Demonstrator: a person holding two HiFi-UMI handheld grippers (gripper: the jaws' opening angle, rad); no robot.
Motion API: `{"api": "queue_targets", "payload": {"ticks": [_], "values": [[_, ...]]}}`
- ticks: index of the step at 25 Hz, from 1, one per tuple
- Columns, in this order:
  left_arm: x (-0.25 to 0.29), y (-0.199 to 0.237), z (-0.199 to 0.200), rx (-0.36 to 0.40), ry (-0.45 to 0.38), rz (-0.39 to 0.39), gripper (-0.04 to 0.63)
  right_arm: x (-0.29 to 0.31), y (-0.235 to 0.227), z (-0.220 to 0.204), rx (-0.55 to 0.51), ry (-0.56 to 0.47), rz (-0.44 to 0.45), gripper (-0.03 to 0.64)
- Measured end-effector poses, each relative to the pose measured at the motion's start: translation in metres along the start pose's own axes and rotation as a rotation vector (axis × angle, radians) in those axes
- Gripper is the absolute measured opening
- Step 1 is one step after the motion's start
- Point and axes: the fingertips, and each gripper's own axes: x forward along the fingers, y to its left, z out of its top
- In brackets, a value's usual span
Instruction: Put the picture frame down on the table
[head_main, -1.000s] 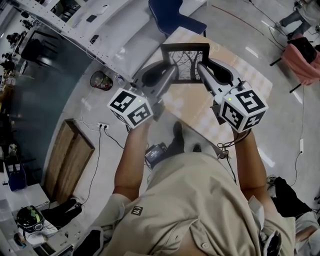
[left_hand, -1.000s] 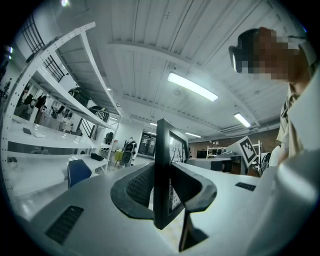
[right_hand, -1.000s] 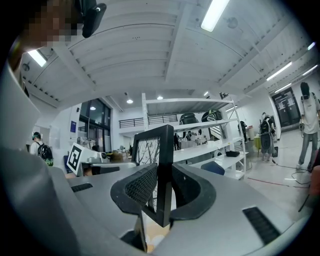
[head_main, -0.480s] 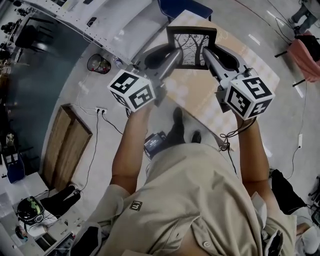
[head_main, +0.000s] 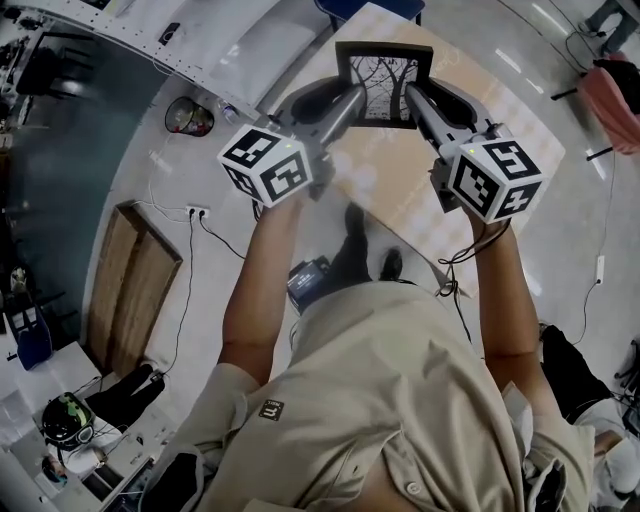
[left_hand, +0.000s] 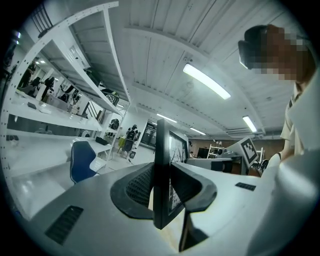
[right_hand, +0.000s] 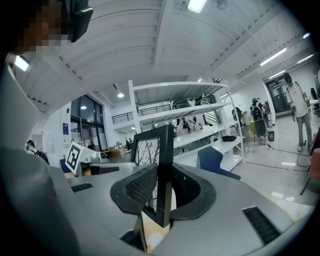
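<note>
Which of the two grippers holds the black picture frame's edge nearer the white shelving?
The left gripper, clamped on the left edge of the black picture frame, toward the white shelving; the right gripper clamps the opposite edge.

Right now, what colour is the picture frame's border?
Black border on the picture frame, best seen in the head view.
</note>
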Motion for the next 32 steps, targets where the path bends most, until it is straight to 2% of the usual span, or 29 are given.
{"api": "queue_targets", "payload": {"ticks": [4, 16, 20, 22, 27, 32], "values": [[0.013, 0.014, -0.014, -0.024, 0.027, 0.003, 0.097, 0.011, -0.016, -0.014, 0.024, 0.021, -0.011, 0.083], [0.034, 0.050, -0.024, -0.102, 0.080, 0.006, 0.097, 0.044, -0.041, -0.024, 0.063, 0.090, -0.037, 0.083], [0.034, 0.051, -0.044, -0.119, 0.098, 0.004, 0.096, 0.041, -0.044, -0.044, 0.076, 0.104, -0.047, 0.083], [0.035, 0.064, -0.053, -0.130, 0.109, 0.007, 0.097, 0.053, -0.048, -0.053, 0.085, 0.115, -0.050, 0.083], [0.048, 0.088, -0.047, -0.159, 0.129, 0.014, 0.097, 0.077, -0.061, -0.050, 0.107, 0.142, -0.052, 0.083], [0.035, 0.186, -0.073, -0.212, 0.164, 0.034, 0.097, 0.170, -0.061, -0.091, 0.142, 0.197, -0.051, 0.083]]}}
